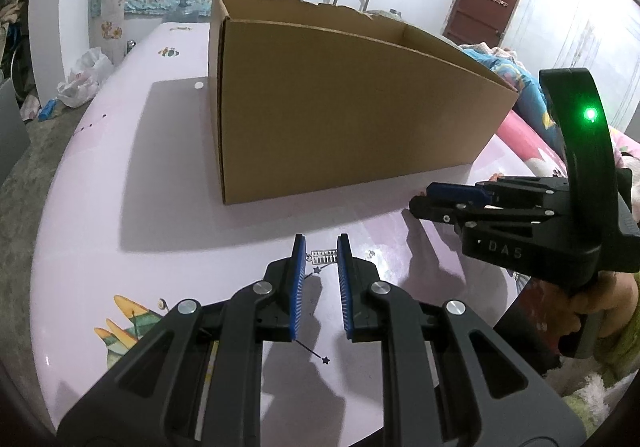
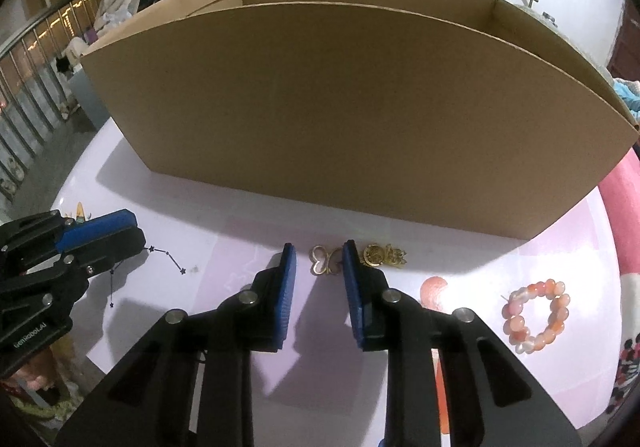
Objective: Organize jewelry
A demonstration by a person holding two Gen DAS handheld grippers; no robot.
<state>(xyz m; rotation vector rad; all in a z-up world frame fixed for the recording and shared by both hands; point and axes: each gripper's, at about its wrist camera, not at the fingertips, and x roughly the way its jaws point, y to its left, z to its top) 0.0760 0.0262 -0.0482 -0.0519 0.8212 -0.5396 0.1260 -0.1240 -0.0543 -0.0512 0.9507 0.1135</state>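
Left gripper (image 1: 321, 247): jaws slightly apart, nothing clamped, a small silver charm (image 1: 323, 258) lying between the tips. Right gripper (image 2: 319, 252): jaws apart, empty, tips flanking a gold heart piece (image 2: 325, 260) on the pink table (image 2: 248, 239). Gold pendant (image 2: 382, 256) just beside at 3 o'clock; pink bead bracelet (image 2: 536, 316) toward 4 o'clock. Open cardboard box (image 2: 352, 115) at 12 o'clock.

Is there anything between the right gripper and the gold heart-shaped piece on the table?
Nothing visible does. The right gripper has its jaws apart just before the gold heart-shaped piece, which lies on bare table. The gold charm lies beside it, to the right, outside the jaws.
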